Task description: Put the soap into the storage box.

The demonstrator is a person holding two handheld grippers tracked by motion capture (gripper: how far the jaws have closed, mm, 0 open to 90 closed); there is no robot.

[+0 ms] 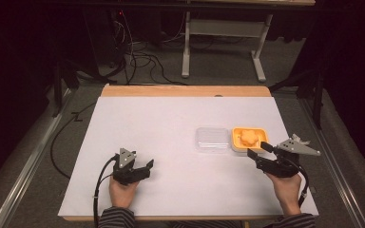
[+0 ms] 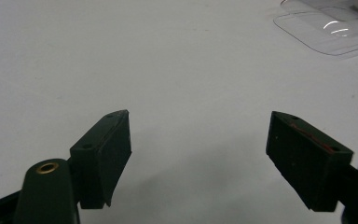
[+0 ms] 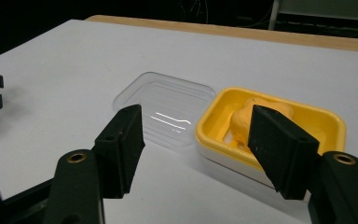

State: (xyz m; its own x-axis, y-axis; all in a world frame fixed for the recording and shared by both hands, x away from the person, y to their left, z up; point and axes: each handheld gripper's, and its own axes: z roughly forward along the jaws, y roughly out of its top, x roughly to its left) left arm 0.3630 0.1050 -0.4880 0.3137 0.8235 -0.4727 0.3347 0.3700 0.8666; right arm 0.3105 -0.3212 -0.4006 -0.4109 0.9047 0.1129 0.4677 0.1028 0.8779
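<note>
A yellow tray [image 1: 260, 135] [image 3: 326, 122] holding an orange flower-shaped piece [image 1: 248, 137] [image 3: 241, 119] sits right of centre on the white table. A clear plastic lid [image 1: 212, 138] [image 3: 168, 109] [image 2: 328, 29] lies flat just left of it, touching its side. My right gripper [image 1: 259, 150] [image 3: 196, 140] is open just in front of the tray, jaws spread and empty. My left gripper [image 1: 140, 164] [image 2: 199, 154] rests open low over bare table at the near left, with nothing between its jaws.
The white table top [image 1: 171, 123] has a wooden strip along its far edge [image 1: 185, 90]. Cables and a metal table frame [image 1: 223, 33] stand on the floor beyond. Dark stands flank both sides.
</note>
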